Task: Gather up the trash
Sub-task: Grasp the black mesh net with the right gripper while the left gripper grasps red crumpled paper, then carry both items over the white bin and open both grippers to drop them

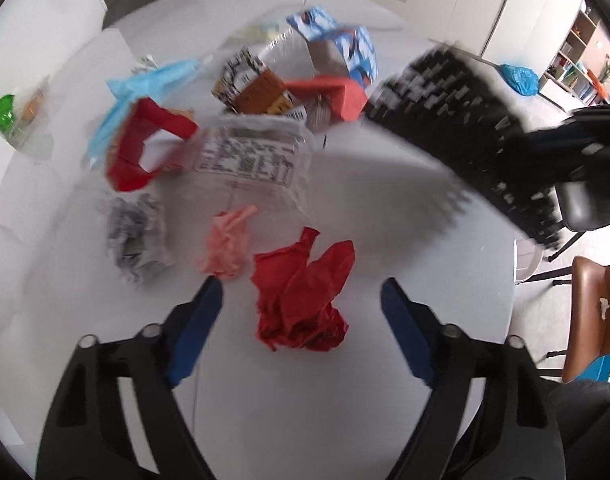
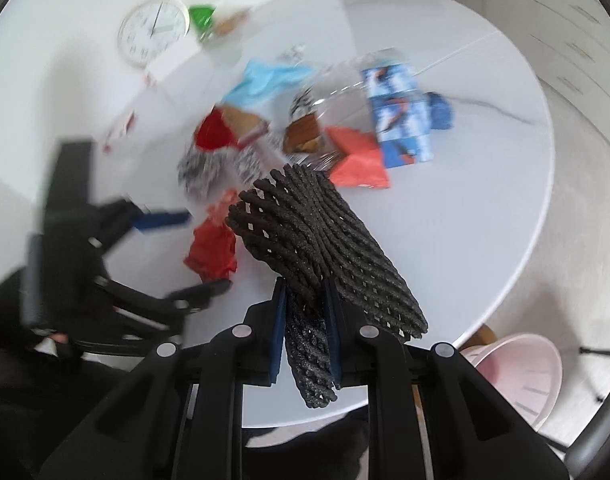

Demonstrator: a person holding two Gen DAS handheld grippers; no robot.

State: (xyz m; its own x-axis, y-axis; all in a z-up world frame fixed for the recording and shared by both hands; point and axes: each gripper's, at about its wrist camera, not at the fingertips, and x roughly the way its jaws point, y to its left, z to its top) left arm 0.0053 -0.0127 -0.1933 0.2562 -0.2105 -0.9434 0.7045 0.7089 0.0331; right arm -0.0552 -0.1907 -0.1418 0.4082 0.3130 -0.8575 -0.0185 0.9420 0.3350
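Observation:
A pile of trash lies on the round white table (image 1: 385, 200). My left gripper (image 1: 301, 292) is open, its blue fingers on either side of a crumpled red wrapper (image 1: 301, 300). A pink crumpled paper (image 1: 227, 246) and a grey crumpled paper (image 1: 137, 240) lie just beyond it. My right gripper (image 2: 305, 284) is shut on a black foam net sleeve (image 2: 321, 240) and holds it above the table; the sleeve shows blurred in the left wrist view (image 1: 465, 136). The red wrapper also shows in the right wrist view (image 2: 213, 248) beside my left gripper (image 2: 193, 248).
Farther back lie a red carton (image 1: 145, 152), a clear labelled plastic bag (image 1: 253, 156), a blue plastic bag (image 1: 145, 84), a blue-white carton (image 1: 345, 44) and an orange-red box (image 1: 337, 92). A pink bin (image 2: 517, 376) stands below the table edge. Chairs (image 1: 593, 312) stand at right.

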